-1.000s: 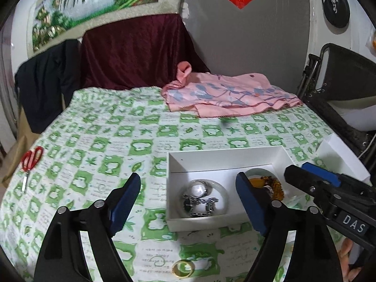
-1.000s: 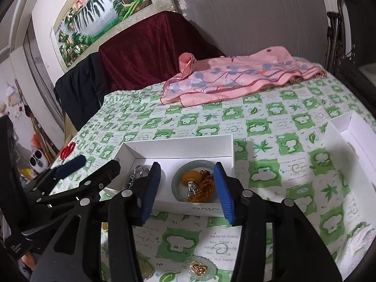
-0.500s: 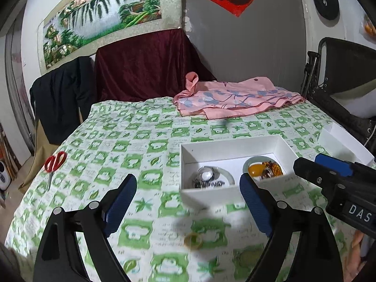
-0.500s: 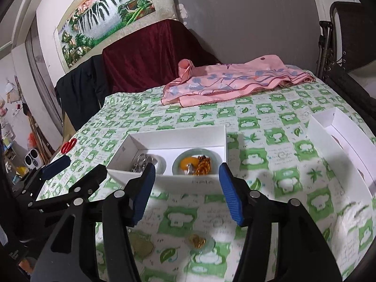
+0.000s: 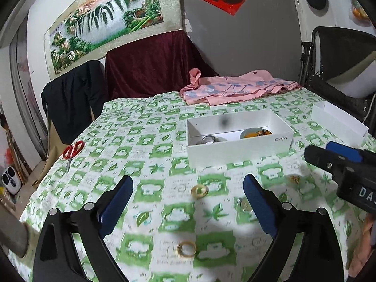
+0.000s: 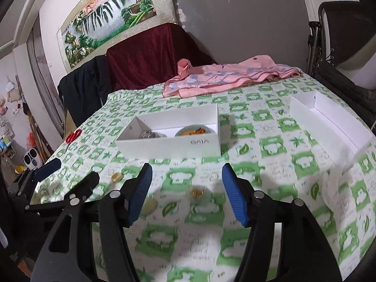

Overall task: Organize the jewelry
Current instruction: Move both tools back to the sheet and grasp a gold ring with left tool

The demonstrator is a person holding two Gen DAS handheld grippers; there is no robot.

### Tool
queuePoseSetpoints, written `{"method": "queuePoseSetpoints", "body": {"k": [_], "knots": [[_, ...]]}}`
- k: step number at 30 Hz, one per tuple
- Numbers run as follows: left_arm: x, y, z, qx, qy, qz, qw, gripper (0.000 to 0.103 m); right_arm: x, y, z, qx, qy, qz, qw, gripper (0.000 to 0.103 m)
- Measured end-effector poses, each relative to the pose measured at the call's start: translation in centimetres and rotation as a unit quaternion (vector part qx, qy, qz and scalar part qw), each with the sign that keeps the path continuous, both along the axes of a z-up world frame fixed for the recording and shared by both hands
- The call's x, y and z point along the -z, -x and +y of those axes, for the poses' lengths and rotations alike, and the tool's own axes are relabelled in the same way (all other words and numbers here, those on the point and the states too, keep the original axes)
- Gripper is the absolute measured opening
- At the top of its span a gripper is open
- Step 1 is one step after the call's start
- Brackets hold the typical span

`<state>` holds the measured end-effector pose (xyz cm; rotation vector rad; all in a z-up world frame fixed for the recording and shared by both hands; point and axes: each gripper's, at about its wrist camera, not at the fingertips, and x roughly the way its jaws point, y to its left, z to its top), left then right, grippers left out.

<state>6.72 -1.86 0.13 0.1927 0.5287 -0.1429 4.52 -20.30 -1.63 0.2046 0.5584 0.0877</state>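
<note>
A white box [image 5: 235, 148] on the green-patterned tablecloth holds a metal watch [image 5: 208, 139] and a jade bangle with amber beads [image 5: 257, 133]. Loose on the cloth nearer me lie a gold ring [image 5: 199, 190], a gold bangle [image 5: 186, 249] and a small gold pendant [image 5: 295, 178]. My left gripper [image 5: 188, 181] hovers over the ring, its jaws opening with nothing pressed between them. In the right wrist view, my right gripper [image 6: 187, 168] is short of the box [image 6: 169, 146]. Its jaws are opening above the pendant [image 6: 197, 192] without touching it.
Red scissors [image 5: 72, 150] lie at the table's left edge. A pink cloth [image 5: 235, 89] is bunched at the back. A shallow white lid [image 6: 329, 119] sits at the right. A dark folding chair [image 5: 340, 54] stands beside the table's right side.
Both grippers have drawn back from the box toward the near edge, and both stand wider. The loose gold pieces on the cloth have come into view.
</note>
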Motion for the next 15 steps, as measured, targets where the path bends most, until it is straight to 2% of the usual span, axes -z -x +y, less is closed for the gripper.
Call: {"method": "queuePoseSetpoints", "body": {"k": [7,15], "knots": [[0.5,0.0,0.5,-0.003,0.003,0.015,0.9999,0.094,0.5,0.4,0.8,-0.012,0.012,0.008,1.000,0.061],[0.6,-0.8,2.0,-0.014,0.007,0.029,0.9995,0.094,0.9,0.6,0.8,-0.017,0.000,0.020,1.000,0.066]]}}
